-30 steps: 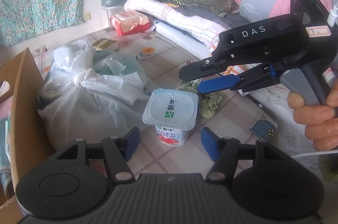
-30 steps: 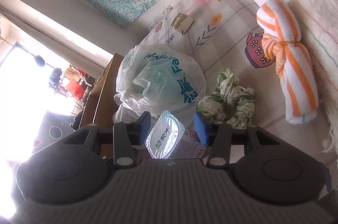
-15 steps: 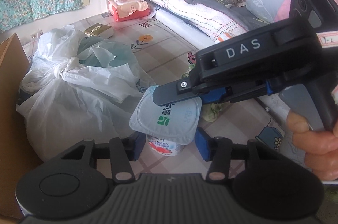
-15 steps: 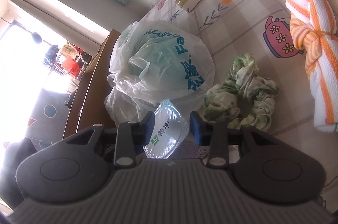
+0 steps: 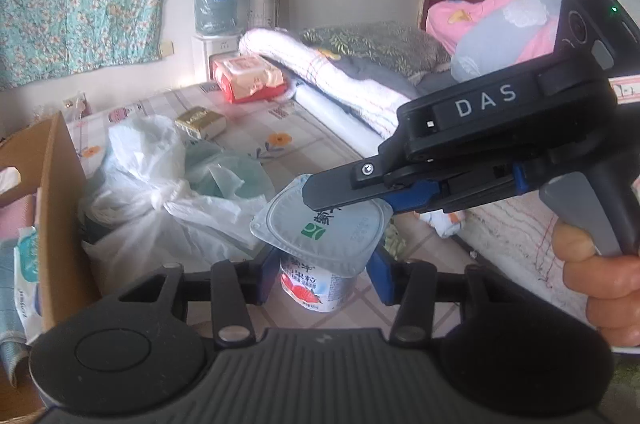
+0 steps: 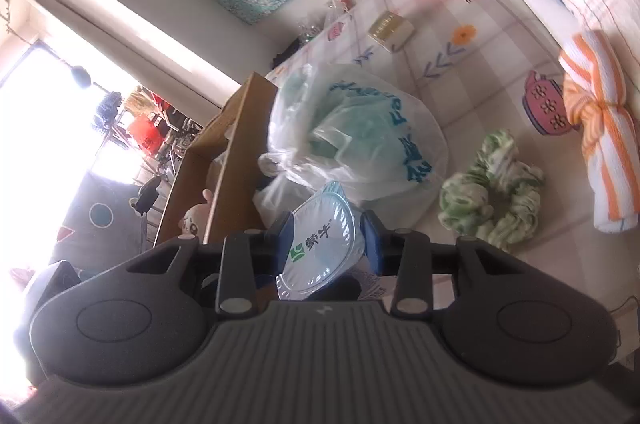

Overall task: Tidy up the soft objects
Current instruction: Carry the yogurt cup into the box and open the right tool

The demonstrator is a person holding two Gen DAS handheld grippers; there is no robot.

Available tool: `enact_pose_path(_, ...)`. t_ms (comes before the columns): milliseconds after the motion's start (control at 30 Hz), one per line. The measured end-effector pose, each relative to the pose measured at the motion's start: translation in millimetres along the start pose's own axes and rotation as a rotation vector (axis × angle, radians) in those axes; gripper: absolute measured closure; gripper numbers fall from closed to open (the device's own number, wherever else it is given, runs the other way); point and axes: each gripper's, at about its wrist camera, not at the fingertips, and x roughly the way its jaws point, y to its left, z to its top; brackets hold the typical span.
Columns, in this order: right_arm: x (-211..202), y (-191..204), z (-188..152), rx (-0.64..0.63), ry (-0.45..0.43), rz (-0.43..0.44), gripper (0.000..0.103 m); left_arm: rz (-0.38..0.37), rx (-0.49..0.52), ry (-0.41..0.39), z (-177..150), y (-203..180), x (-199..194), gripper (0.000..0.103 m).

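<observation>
Looking along our left gripper (image 5: 322, 274), we clasp the yogurt cup (image 5: 318, 244) between the blue pads, beside the plastic bag (image 5: 168, 200). From the right wrist, our right gripper (image 6: 326, 238) pinches its foil lid (image 6: 320, 248).

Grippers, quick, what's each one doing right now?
Left gripper: fingers on both sides of the yogurt cup, grip uncertain.
Right gripper: straddling the cup's foil lid, contact unclear.
</observation>
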Motion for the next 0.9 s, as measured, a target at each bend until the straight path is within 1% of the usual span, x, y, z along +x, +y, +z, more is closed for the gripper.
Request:
enact_pose_path(133,-4.0,46.6,11.9,-0.091,-0.005,0.043,0.066,0.068,-0.019,-0.074,12.2,15.5,-40.7,0.054)
enact_pose_path(233,7.8,87.5,21.3,-0.161,0.021,0.104,0.064,0.134,-0.056,-0.102,16.5,35.1,-68.5,0.054)
enact_pose_path(333,32.5,124.3,27.3,-0.214,0.081,0.151,0.062,0.183,-0.119,-0.089,18.3,63.5,-89.3,0.054)
enact_pose_path(433,65.3,155.2,27.7,-0.255,0.161,0.181,0.062,0.209,-0.202,-0.067,14.1,93.4,-100.5,0.053)
enact_pose_path(533,100.7,174.5,27.3,-0.265,0.254,0.188,0.062,0.217,-0.302,-0.03,7.0,124.3,-104.8,0.053)
enact_pose_path(600,122.9,185.1,24.3,-0.283,0.312,0.175,0.062,0.215,-0.352,0.0,-0.9,140.2,-104.6,0.053)
enact_pose_path(767,161.1,202.0,8.6,-0.348,0.435,0.098,0.062,0.165,-0.483,0.062,-29.5,171.8,-103.1,0.053)
enact_pose_path(900,175.7,214.4,-3.1,-0.427,0.494,0.036,0.062,0.127,-0.536,0.08,-43.4,184.5,-100.2,0.053)
